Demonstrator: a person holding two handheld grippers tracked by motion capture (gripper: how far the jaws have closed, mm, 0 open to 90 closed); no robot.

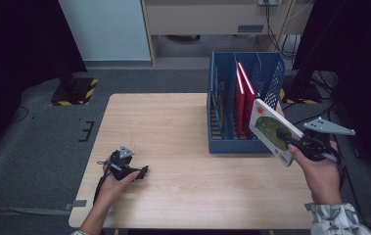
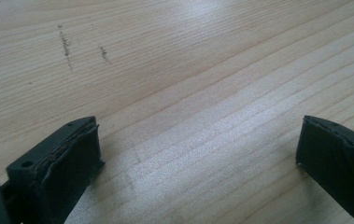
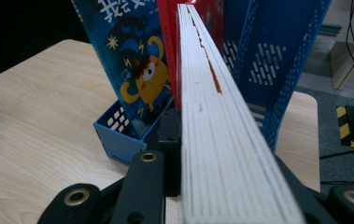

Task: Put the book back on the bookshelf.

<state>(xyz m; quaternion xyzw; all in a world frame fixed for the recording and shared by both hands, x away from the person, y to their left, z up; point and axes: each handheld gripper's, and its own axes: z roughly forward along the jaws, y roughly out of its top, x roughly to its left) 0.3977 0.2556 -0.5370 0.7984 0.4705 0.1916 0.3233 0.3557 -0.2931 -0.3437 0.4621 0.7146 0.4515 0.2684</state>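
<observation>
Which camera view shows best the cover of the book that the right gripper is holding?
The high view: there the white book tilts its cover, with a green picture, toward the camera, while the right gripper clamps its lower edge beside the blue rack. The right gripper view shows its white page edge between the jaws. The left gripper view looks at bare table.

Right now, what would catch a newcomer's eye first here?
The white-and-green book clamped in the right gripper, held tilted in the air just off the blue rack at the table's right side. Next, the red books standing in that rack. The left gripper rests open on the bare table at the near left.
</observation>
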